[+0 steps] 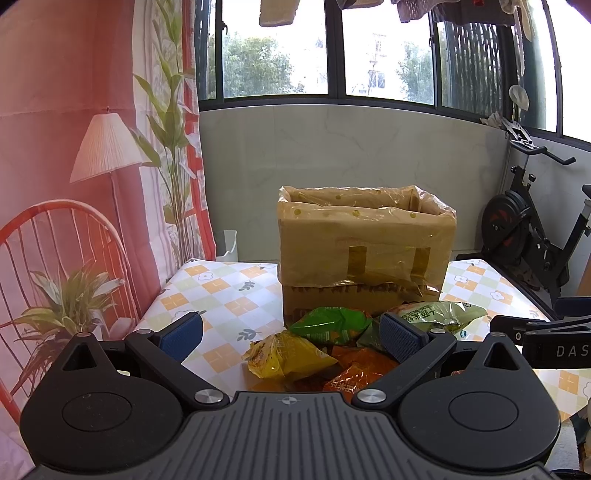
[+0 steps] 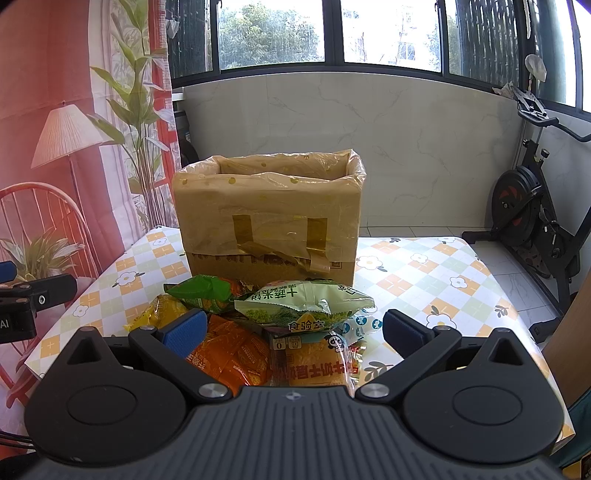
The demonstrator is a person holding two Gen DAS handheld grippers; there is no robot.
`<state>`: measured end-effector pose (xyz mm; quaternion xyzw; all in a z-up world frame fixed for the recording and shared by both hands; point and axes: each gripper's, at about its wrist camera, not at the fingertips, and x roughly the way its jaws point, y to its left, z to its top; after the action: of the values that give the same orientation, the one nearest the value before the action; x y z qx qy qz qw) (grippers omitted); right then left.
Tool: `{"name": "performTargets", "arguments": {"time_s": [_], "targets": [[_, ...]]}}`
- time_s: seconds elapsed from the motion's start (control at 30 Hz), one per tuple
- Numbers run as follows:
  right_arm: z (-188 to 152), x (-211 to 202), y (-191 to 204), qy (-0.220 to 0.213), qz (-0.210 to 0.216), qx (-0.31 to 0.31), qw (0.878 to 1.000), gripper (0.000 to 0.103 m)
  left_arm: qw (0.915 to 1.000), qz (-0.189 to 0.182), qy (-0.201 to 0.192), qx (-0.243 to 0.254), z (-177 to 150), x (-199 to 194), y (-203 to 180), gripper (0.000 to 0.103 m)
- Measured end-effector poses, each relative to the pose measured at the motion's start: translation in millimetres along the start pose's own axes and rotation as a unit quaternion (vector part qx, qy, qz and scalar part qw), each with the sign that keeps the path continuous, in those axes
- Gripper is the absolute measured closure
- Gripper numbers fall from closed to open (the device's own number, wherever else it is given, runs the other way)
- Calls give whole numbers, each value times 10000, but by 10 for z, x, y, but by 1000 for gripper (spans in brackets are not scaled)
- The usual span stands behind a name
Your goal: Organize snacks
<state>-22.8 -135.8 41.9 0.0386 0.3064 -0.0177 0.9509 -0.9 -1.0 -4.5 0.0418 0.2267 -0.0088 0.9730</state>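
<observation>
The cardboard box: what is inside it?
Only a clear plastic liner shows, folded over the rim of the cardboard box. Its near wall hides the interior, so any contents cannot be seen.

A tall brown cardboard box lined with a clear plastic bag (image 2: pixel 267 218) stands upright at the middle of the flower-patterned checked table (image 2: pixel 417 273). A heap of crinkly foil snack packets (image 2: pixel 266 325) lies on the table at the box's 6 o'clock, touching its base. From the heap, a black exercise bike (image 2: pixel 532 206) stands on the floor at 2 o'clock, off the table. A printed backdrop cloth picturing a lamp and chair (image 2: pixel 55 147) hangs at 9 o'clock, and windows (image 2: pixel 332 33) run behind the box at 12 o'clock.
</observation>
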Motion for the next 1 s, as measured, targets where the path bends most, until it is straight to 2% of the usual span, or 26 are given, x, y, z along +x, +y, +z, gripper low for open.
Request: {"name": "performTargets", "arguments": {"time_s": [1.0], "targets": [[12,-13,-10,-6,-5,-2,10000,0,9999,-11,85,-120,40,3,42,0]]}}
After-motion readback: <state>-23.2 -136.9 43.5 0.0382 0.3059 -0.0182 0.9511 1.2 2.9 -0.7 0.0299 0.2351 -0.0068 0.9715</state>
